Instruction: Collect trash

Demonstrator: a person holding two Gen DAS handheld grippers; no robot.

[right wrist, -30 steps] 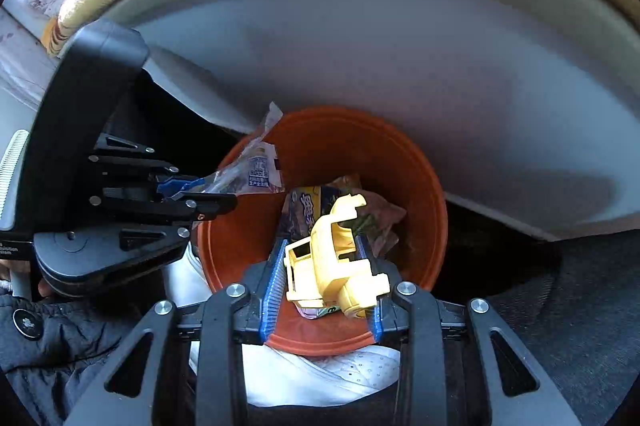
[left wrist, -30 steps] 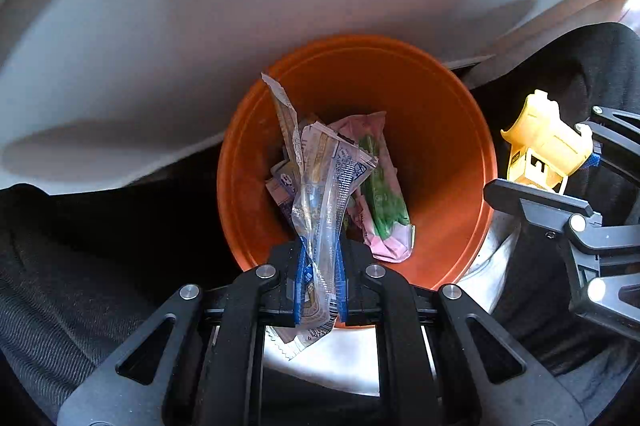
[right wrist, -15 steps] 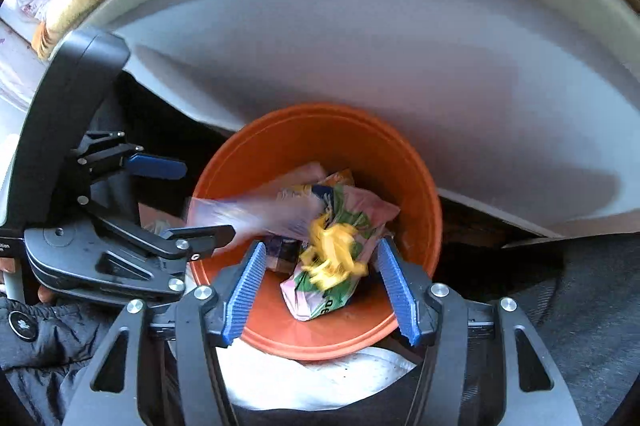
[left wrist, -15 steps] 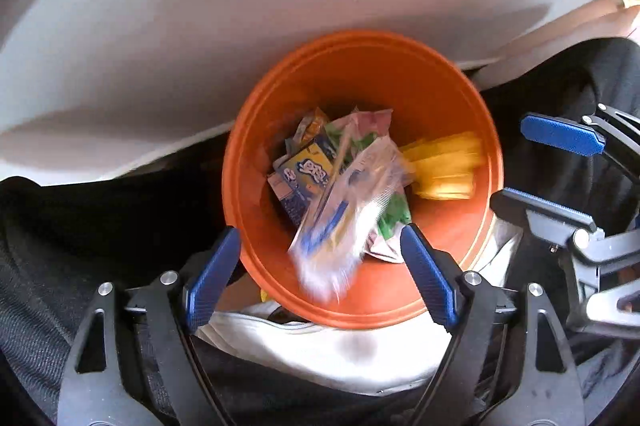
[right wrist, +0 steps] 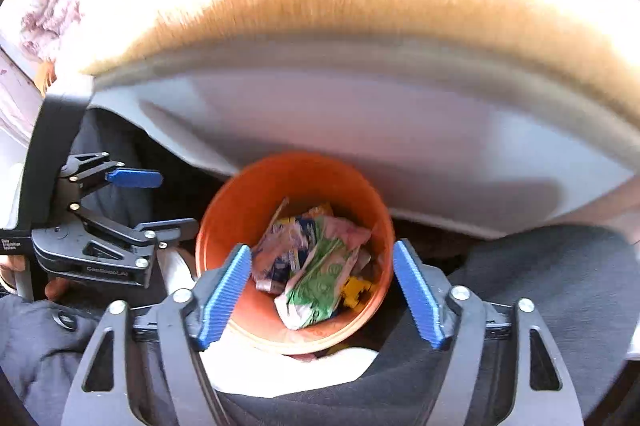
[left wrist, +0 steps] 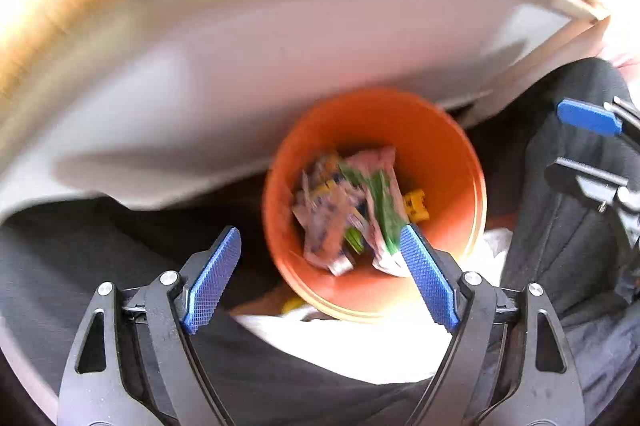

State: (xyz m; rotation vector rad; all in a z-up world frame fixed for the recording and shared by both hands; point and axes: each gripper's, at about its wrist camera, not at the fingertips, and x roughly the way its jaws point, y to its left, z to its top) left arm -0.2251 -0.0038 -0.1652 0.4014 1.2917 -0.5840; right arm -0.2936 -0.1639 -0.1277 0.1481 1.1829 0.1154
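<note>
Lying in the orange bin (right wrist: 240, 210), trash (right wrist: 316, 262) sits beyond both spread grippers (right wrist: 322, 290).

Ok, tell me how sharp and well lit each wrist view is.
Left wrist view: motion blur smears the trash in the orange bucket, while the open left gripper is sharp.
Right wrist view: the top is blown out white, the background streaked, the open right gripper crisp.

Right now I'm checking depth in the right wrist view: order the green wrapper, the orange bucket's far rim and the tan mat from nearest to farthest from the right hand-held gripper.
From the right hand-held gripper:
1. Green wrapper, inside the orange bucket, between the open jaws.
2. Bucket's far rim, just beyond the trash.
3. Tan mat, blurred, across the top, past the grey surface.
</note>
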